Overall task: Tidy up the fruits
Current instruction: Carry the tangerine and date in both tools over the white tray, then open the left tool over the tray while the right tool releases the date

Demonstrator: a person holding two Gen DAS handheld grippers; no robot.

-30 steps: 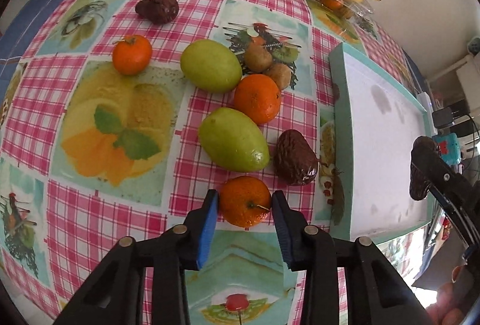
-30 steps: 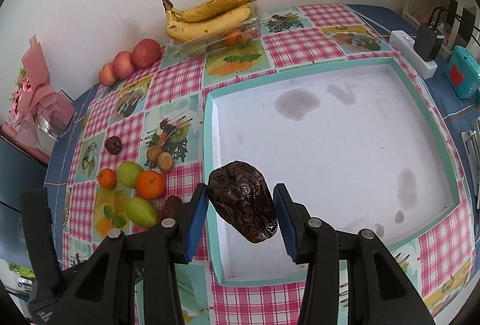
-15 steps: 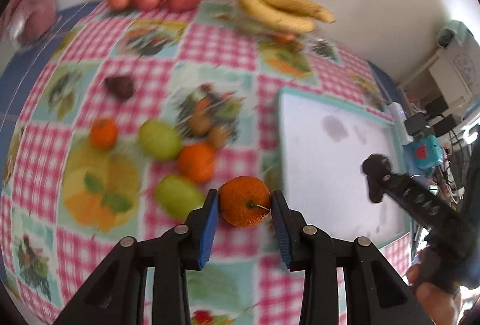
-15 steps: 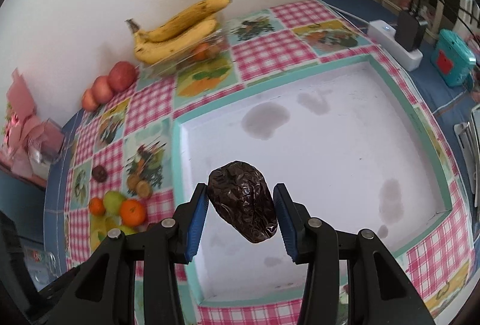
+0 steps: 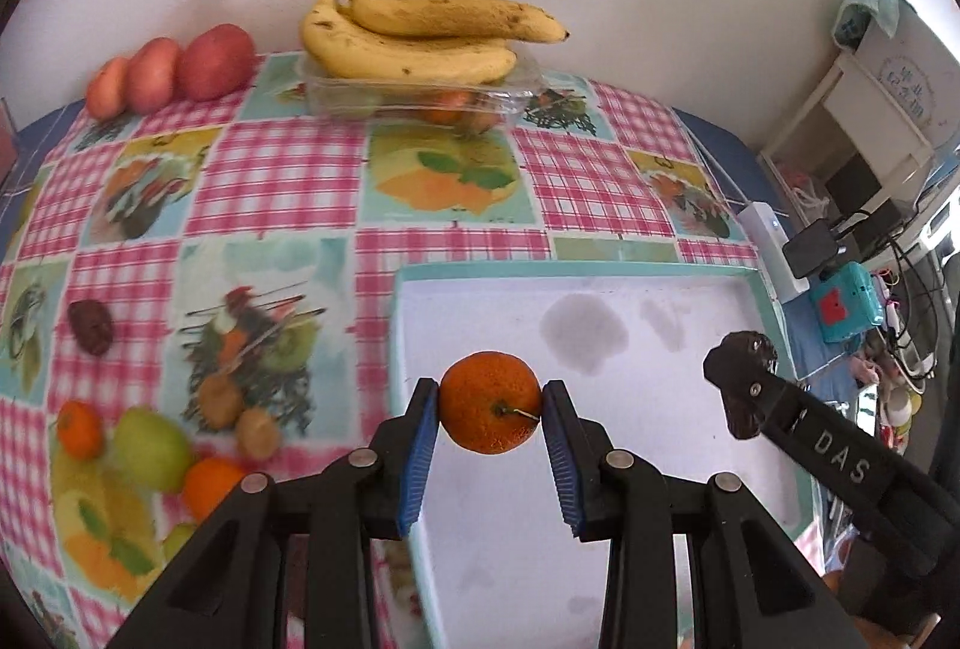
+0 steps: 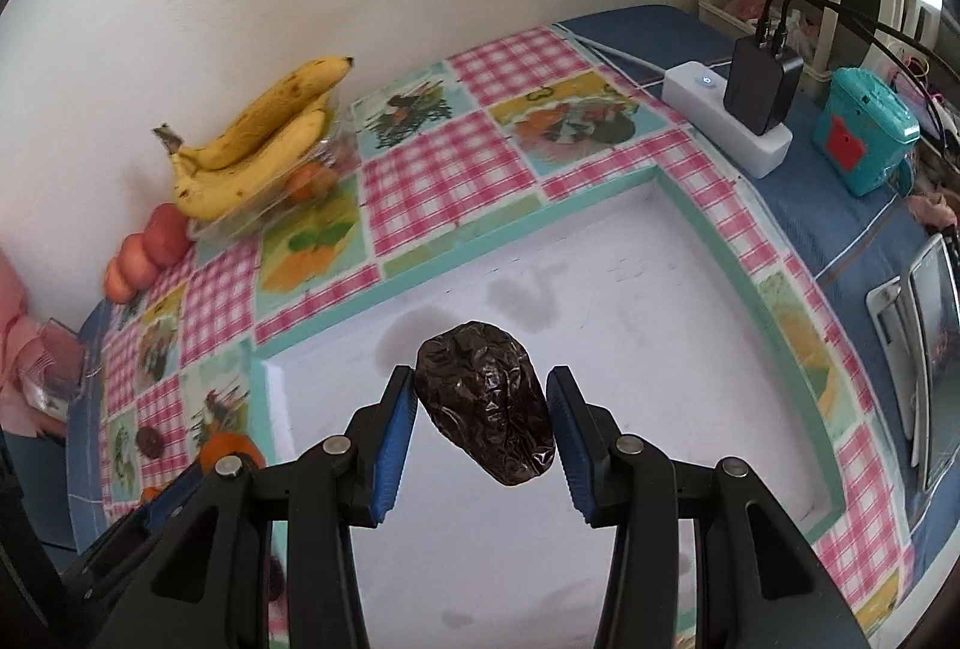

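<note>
My left gripper (image 5: 491, 403) is shut on an orange tangerine (image 5: 491, 400) and holds it in the air over the left part of the white tray (image 5: 660, 283). My right gripper (image 6: 483, 412) is shut on a dark wrinkled fruit (image 6: 486, 409) and holds it above the same tray (image 6: 690, 205). The right gripper also shows in the left wrist view (image 5: 744, 391), to the right over the tray. The tray's white floor has a few grey stains and no fruit on it.
On the checked tablecloth left of the tray lie green fruits (image 5: 150, 445), tangerines (image 5: 81, 427), small brown fruits (image 5: 219, 400) and a dark fruit (image 5: 90, 328). Bananas (image 5: 420, 31) rest on a clear box by the wall, next to red apples (image 5: 213, 61). A power strip (image 6: 726, 124) lies right of the tray.
My left gripper has lifted the tangerine off the cloth and carried it right, over the tray. My right gripper has moved further over the tray with the dark fruit.
</note>
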